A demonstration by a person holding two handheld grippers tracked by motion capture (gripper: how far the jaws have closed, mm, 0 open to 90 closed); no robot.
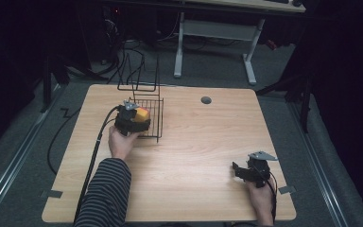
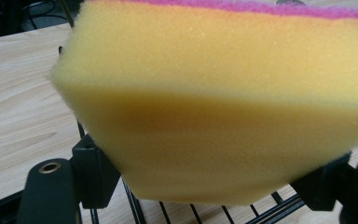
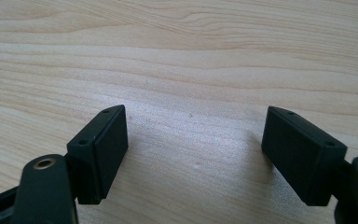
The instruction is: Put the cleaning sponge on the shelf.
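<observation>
**Sponge held at the wire rack**

My left gripper (image 1: 133,119) had its jaws closed on the yellow sponge (image 2: 223,107), pink-topped, holding it just above the wire rack (image 1: 152,118). To seat it well, I judged I should lower it flat inside the rack before releasing. Well away from the rack, my right gripper (image 3: 193,154) hung wide open and empty over the table (image 1: 194,142).

A light wooden table (image 1: 189,156) has a black wire rack (image 1: 147,116) near its far left side. The left gripper (image 1: 139,118) holds a yellow sponge (image 1: 142,114) over the rack. The right gripper (image 1: 236,169) (black too) sits near the front right corner.
</observation>
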